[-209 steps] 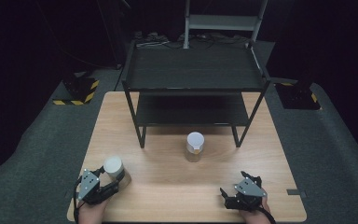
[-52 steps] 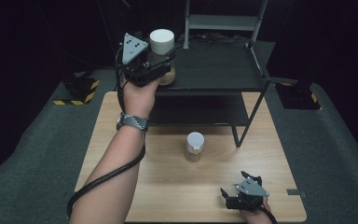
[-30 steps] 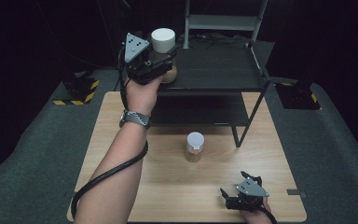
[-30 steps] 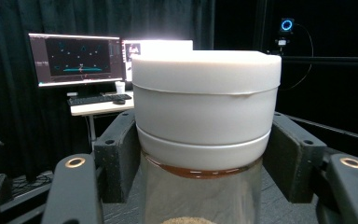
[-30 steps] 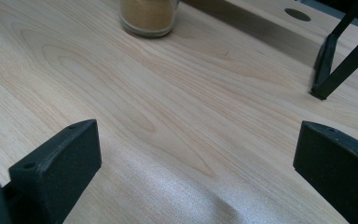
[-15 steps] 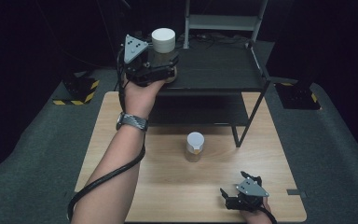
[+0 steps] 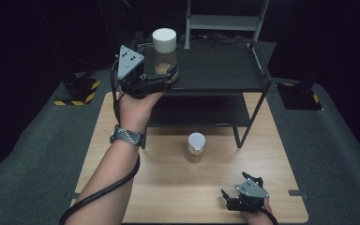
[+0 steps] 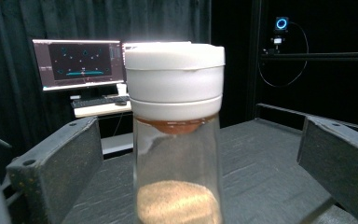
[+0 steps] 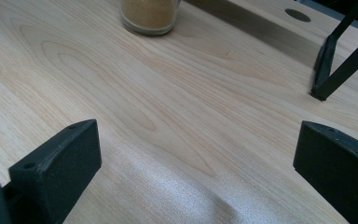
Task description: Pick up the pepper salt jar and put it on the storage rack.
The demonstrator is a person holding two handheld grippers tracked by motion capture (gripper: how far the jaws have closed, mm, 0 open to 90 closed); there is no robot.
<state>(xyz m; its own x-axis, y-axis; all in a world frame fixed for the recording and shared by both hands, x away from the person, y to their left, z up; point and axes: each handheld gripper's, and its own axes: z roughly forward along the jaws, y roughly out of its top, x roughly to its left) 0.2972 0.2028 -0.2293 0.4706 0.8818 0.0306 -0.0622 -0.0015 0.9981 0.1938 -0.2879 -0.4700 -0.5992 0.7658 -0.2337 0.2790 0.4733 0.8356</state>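
A glass jar (image 8: 176,135) with a white lid stands upright on the black shelf (image 7: 225,70), between the left gripper's (image 7: 166,77) wide-open jaws, untouched. The right gripper (image 7: 241,194) rests on the table (image 9: 168,116), jaws open and empty.

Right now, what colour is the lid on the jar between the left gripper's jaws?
White; the jar has a white lid, clearest in the left gripper view.

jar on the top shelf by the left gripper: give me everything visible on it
The jar is clear, glass or plastic, with a tall white screw lid and a shallow layer of tan powder at the bottom. It stands upright on the black top shelf near its front left corner. The left gripper has its jaws open on either side of it, not pressing it.
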